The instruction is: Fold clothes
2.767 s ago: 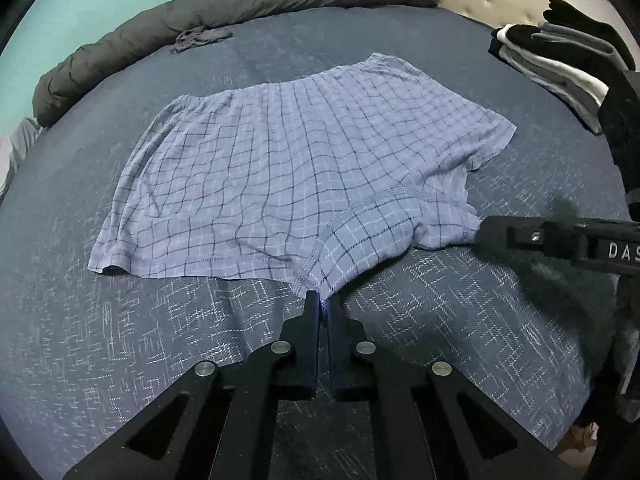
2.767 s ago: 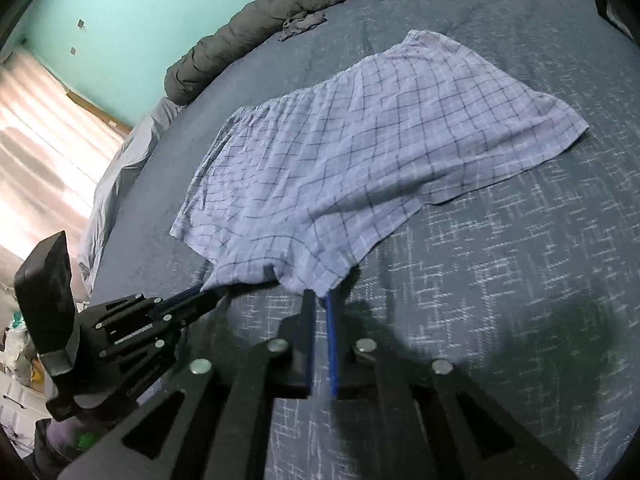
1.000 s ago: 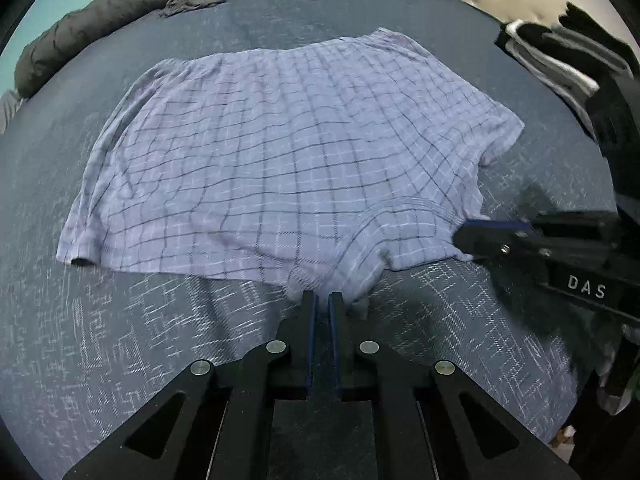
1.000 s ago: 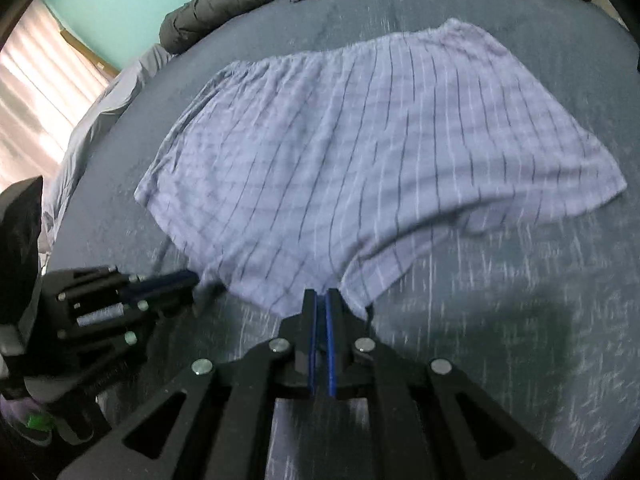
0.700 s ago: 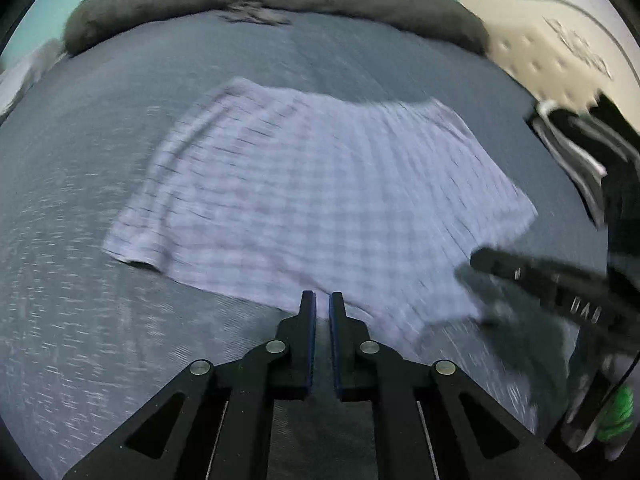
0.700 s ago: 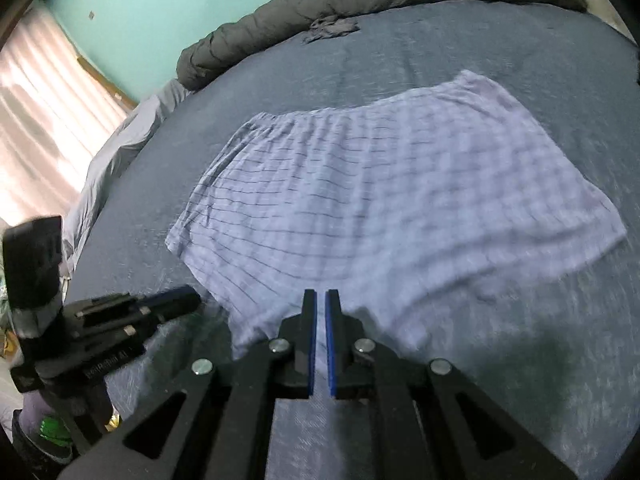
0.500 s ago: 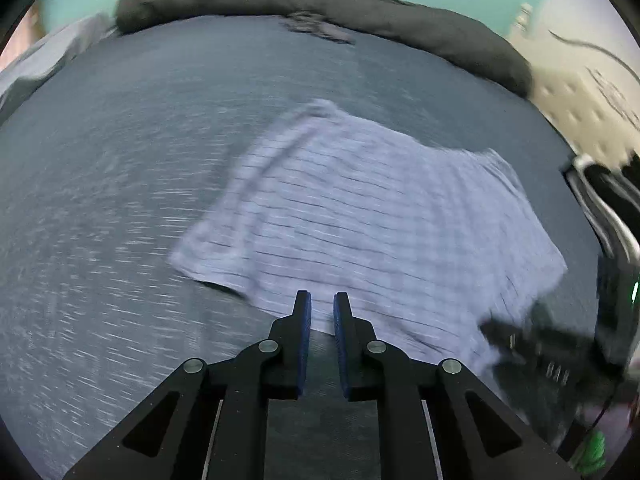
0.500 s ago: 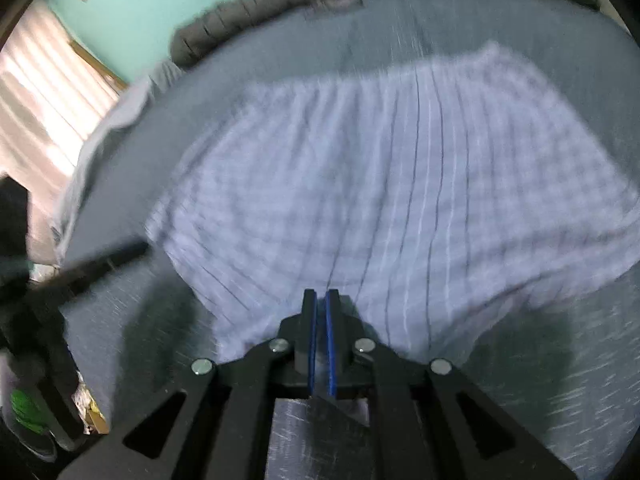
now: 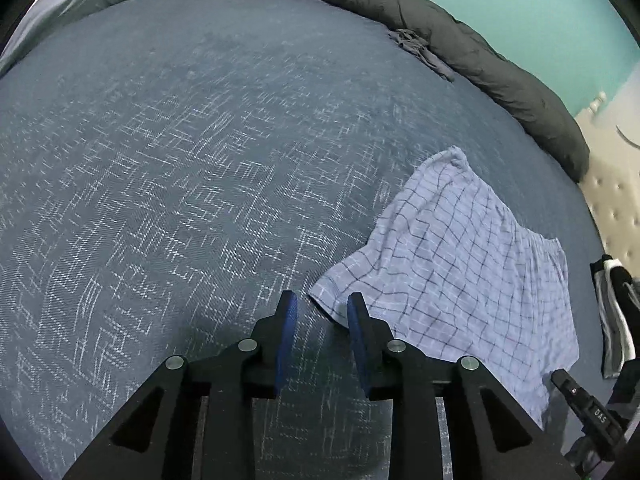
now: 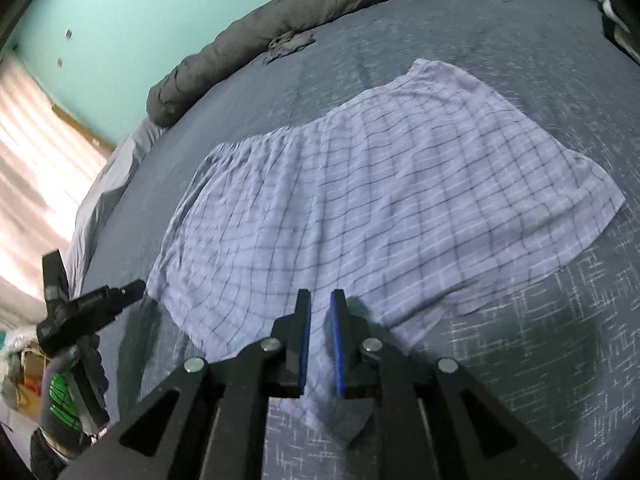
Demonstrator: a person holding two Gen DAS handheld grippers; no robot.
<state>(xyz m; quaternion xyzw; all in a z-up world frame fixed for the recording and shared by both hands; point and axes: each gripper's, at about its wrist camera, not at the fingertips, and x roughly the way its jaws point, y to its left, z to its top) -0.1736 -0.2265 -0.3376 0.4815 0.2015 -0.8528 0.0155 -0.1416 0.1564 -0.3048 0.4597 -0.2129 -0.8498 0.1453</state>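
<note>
1. The checked shorts (image 10: 384, 204) lay spread flat on the blue bedspread (image 9: 168, 184), waistband toward the far side, hems toward the cameras.
2. In the left wrist view the left gripper (image 9: 322, 308) hung low over the bedspread with its jaws parted, nothing between the blue pads.
3. The near left corner of the shorts (image 9: 452, 276) pointed into that gap, just ahead of the fingertips; whether cloth and pads touched could not be told.
4. Over in the right wrist view, the right gripper (image 10: 320, 304) sat above the near hem, jaws apart by a narrow gap, gripping nothing.
5. A small flap of checked cloth showed beneath the right gripper's fingers, lying on the bedspread.
6. The left gripper (image 10: 120, 294) appeared from the side in that same view, its tip just beside the left corner of the shorts.
7. The right gripper (image 9: 580, 404) poked into the left wrist view at the lower right edge, close to the near hem.
8. A rolled dark grey duvet (image 10: 280, 12) ran along the far edge of the bed, a crumpled grey garment (image 10: 290, 46) lying against it.
9. A stack of folded dark and white clothes (image 9: 614, 316) sat at the right edge, well apart from the left gripper.
10. A teal wall (image 10: 132, 8) stood behind the duvet.
</note>
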